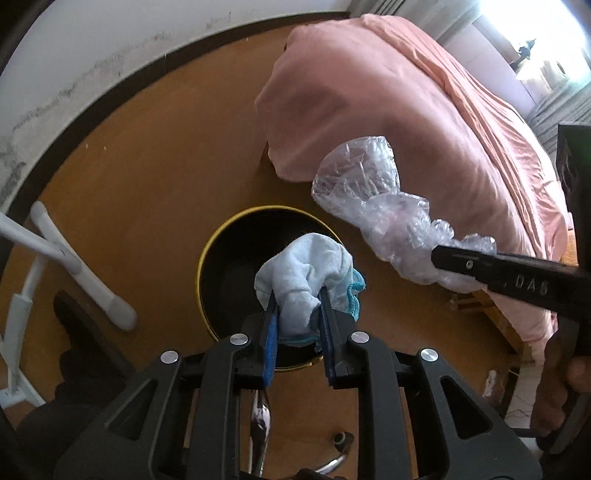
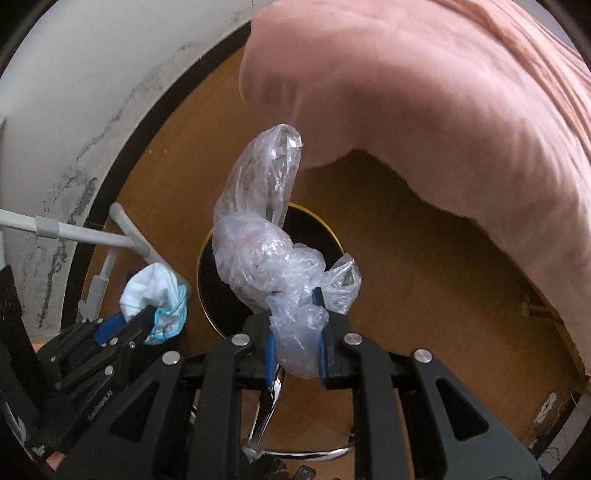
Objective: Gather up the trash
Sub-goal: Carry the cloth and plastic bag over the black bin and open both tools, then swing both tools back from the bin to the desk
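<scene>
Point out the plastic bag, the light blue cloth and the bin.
plastic bag (image 2: pixel 266 258): right wrist view, on its crumpled middle.
light blue cloth (image 1: pixel 306 273): left wrist view, on the bunched top.
bin (image 1: pixel 207 254): left wrist view, on its yellow rim.

I'm looking down on an orange-brown wooden floor that runs out to a dark skirting board under a white wall, and that wall is scuffed with grey marks along its lower part. On my left a white tubular frame stands on the floor near the wall, while a bed draped in a pink sheet fills the right side, its cover hanging over the edge. Bright daylight pours in from a window beyond the bed, top right, washing that corner out.
</scene>
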The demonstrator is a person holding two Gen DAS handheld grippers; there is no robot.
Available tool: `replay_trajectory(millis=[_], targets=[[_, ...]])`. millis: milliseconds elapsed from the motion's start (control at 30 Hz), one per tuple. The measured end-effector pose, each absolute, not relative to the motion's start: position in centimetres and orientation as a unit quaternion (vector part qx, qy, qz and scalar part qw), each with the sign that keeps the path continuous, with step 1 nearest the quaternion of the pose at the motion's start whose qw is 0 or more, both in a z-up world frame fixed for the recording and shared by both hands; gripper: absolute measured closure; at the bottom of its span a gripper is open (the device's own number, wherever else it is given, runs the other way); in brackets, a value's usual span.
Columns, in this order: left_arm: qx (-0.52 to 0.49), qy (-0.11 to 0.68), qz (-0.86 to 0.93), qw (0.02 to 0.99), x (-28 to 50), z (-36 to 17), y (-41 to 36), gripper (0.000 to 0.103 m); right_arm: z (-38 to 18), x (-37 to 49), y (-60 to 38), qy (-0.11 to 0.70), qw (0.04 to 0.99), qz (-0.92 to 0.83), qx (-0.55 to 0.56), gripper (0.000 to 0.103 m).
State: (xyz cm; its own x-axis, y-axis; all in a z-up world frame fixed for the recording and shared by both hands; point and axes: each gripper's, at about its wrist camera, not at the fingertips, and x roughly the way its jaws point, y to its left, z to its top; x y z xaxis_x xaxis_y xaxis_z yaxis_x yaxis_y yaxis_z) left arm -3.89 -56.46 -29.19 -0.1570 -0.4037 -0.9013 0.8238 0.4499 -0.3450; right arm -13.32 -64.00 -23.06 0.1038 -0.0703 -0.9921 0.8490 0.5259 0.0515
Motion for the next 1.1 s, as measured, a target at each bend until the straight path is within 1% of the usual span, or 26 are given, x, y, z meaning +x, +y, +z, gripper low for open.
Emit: replay_trajectory(millis=[133, 200, 233, 267, 300, 367, 433, 467, 500, 533, 567, 600, 633, 867, 933, 1033, 1067, 1100], targets=[[0.186, 0.58, -0.496, 0.618, -4.4, -30.0, -56.0, 0.084, -23.5, -13.0, -64.5, 0.576, 0.652, -0.348, 0.35, 0.086], [0.19, 0.577, -0.504, 0.614, -4.7, -29.9, -55.9, 0.08, -23.3, -13.1, -64.5, 0.572, 0.654, -0.351, 0.35, 0.086], [0.191, 0.574, -0.508, 0.613, -5.0, -29.8, -55.7, 0.076, -23.1, -13.0, -64.3, 0.57, 0.655, -0.352, 0.349, 0.086], [0.194, 0.571, -0.507, 0.615, -5.2, -29.7, -55.5, 0.058, -22.8, -13.1, -64.4, 0.569, 0.657, -0.352, 0.349, 0.086], [0.196, 0.566, -0.505, 0.621, -5.2, -29.6, -55.5, 0.043, -22.7, -13.1, -64.3, 0.568, 0.658, -0.352, 0.347, 0.086], [0.191, 0.56, -0.506, 0.627, -5.2, -29.0, -55.1, 0.037, -22.6, -12.8, -64.1, 0.57, 0.661, -0.349, 0.341, 0.086], [0.188, 0.562, -0.508, 0.625, -5.1, -29.0, -55.0, 0.037, -22.7, -12.7, -64.0, 0.571, 0.661, -0.345, 0.343, 0.085], [0.189, 0.563, -0.506, 0.625, -5.1, -29.0, -55.0, 0.036, -22.7, -12.6, -64.0, 0.571, 0.661, -0.343, 0.345, 0.083], [0.188, 0.566, -0.504, 0.625, -4.9, -29.0, -55.0, 0.036, -22.7, -12.6, -64.0, 0.571, 0.661, -0.341, 0.348, 0.076], [0.185, 0.568, -0.502, 0.625, -4.8, -29.0, -54.9, 0.036, -22.7, -12.5, -63.9, 0.571, 0.662, -0.338, 0.349, 0.059], [0.182, 0.569, -0.501, 0.626, -4.6, -28.9, -55.0, 0.035, -22.6, -12.4, -63.8, 0.571, 0.663, -0.338, 0.347, 0.046], [0.177, 0.571, -0.5, 0.627, -4.5, -28.9, -54.8, 0.033, -22.3, -12.3, -63.7, 0.569, 0.668, -0.338, 0.34, 0.025], [0.172, 0.571, -0.5, 0.628, -4.4, -28.8, -54.7, 0.032, -22.1, -12.2, -63.5, 0.567, 0.672, -0.337, 0.337, 0.023], [0.16, 0.555, -0.508, 0.639, -4.5, -27.2, -54.0, 0.031, -20.4, -12.3, -63.2, 0.548, 0.687, -0.343, 0.333, 0.023], [0.172, 0.537, -0.511, 0.649, -5.0, -25.5, -53.9, 0.031, -19.1, -12.4, -62.9, 0.537, 0.696, -0.35, 0.324, 0.023], [0.188, 0.505, -0.532, 0.653, -6.2, -21.7, -53.2, 0.024, -15.0, -12.6, -62.3, 0.509, 0.724, -0.369, 0.285, 0.023], [0.19, 0.489, -0.537, 0.661, -6.5, -19.4, -52.7, 0.022, -13.5, -12.7, -62.0, 0.497, 0.733, -0.378, 0.271, 0.022], [0.189, 0.48, -0.541, 0.664, -6.7, -18.0, -52.2, 0.019, -11.5, -12.9, -61.5, 0.481, 0.744, -0.387, 0.256, 0.018]])
